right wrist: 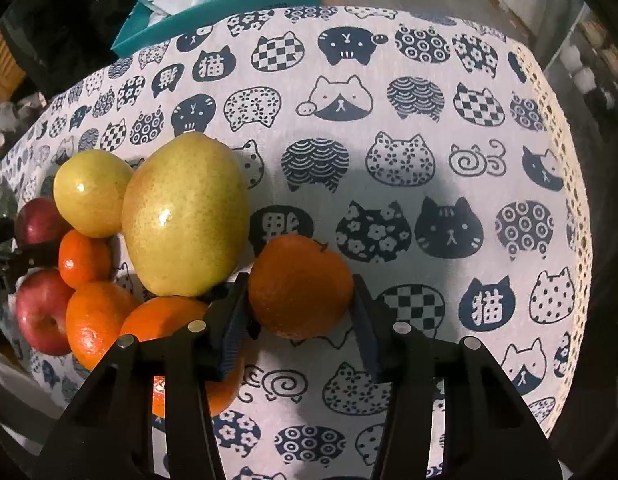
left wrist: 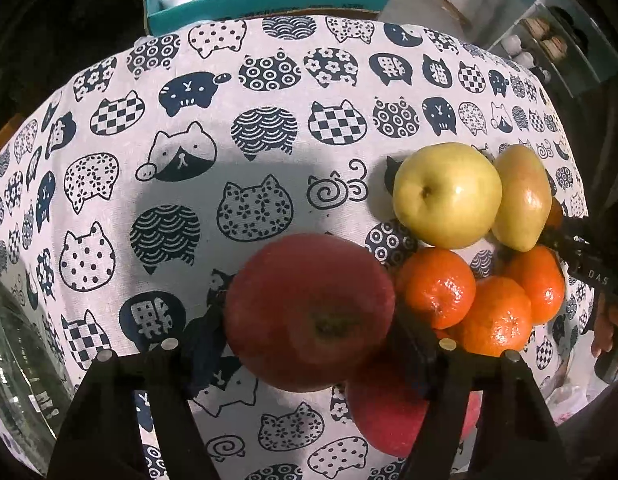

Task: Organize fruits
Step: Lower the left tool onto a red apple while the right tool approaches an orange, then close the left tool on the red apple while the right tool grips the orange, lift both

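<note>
While the left gripper (left wrist: pixel 309 336) clamps a red apple (left wrist: pixel 309 312) between its two fingers, the right gripper (right wrist: pixel 301 312) is clamped on a mandarin (right wrist: pixel 300 286), its blue-padded fingers (right wrist: pixel 229 332) pressed to either side of the fruit. Both fruits sit low over a surface covered by a white tablecloth (left wrist: pixel 189 200) printed with navy cat heads.

From the left wrist view, a second red apple (left wrist: pixel 389 412) lies just below and behind the held one, partly hidden by the gripper finger. To its right, three mandarins (left wrist: pixel 497 316) cluster together, touching one another. Beyond them a yellow-green apple (left wrist: pixel 447 196) rests against a pear (left wrist: pixel 519 198). The right gripper's black body shows at the right edge of that view, next to the pear. A glass bowl (left wrist: pixel 17 380) shows at the lower left edge.

From the right wrist view, the pear (right wrist: pixel 185 216) stands just left of the held mandarin, with the yellow-green apple (right wrist: pixel 91 192) touching it on the far side. A teal box (left wrist: pixel 269 4) holding white plastic bags sits past the far edge of the surface.
</note>
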{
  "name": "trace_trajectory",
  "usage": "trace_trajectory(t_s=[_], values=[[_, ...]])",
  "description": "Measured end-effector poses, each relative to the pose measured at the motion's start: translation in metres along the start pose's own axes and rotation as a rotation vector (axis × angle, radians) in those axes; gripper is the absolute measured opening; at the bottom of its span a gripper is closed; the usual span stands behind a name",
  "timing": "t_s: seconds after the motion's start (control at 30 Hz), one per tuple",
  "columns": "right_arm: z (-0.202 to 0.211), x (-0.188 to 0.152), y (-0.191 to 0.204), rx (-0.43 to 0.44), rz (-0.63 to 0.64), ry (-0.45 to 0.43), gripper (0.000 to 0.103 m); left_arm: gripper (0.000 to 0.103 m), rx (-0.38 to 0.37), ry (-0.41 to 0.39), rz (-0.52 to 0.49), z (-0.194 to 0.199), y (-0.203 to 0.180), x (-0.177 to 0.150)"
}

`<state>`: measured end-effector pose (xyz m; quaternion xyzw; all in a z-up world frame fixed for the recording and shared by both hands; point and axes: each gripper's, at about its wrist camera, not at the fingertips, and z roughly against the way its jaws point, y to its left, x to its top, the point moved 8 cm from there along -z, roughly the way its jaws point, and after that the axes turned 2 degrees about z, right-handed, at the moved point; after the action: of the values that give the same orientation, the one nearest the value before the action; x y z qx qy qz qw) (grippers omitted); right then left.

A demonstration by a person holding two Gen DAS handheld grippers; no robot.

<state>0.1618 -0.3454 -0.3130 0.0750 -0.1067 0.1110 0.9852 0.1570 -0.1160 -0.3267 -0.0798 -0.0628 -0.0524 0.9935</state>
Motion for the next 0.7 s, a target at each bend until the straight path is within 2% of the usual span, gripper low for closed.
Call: trace_trajectory(t_s=[0.17, 0.33, 0.7], values=[[0.009, 0.003, 0.002, -0.026, 0.021, -0.034, 0.047, 0.076, 0.052, -0.04, -0.03, 0.008, 0.001, -0.005], [0.025, -0.006, -0.007, -0.034, 0.02, -0.069, 0.047, 0.076, 0.048, -0.078, -0.023, 0.027, -0.008, -0.006], [0.07, 0.001, 0.002, -0.084, 0.046, -0.26, 0.047, 0.076, 0.045, -0.216, -0.063, 0.076, -0.023, -0.001]])
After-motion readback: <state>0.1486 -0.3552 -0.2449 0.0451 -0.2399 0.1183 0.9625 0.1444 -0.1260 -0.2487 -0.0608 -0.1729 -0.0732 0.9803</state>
